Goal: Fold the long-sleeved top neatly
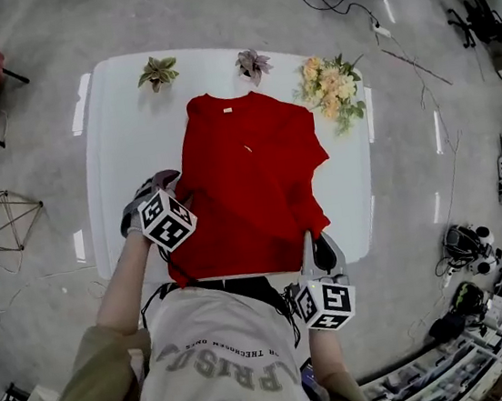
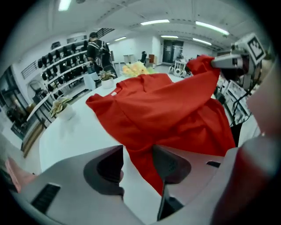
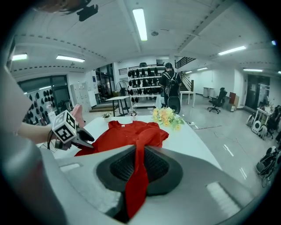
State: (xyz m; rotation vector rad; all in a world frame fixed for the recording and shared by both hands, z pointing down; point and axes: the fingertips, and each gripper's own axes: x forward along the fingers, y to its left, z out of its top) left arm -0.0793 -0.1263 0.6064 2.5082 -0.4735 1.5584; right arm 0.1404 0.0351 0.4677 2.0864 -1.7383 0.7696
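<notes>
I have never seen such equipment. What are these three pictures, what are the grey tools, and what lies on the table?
No robot: a person holds a grey two-jaw gripper in each hand. One picture comes from a camera on the person's head; the other two from cameras on the grippers. On the white table lies a red long-sleeved top, with two small potted plants and yellow flowers beyond it. The right gripper is shut on a fold of the top. The left gripper is open at the top's edge, gripping nothing.
</notes>
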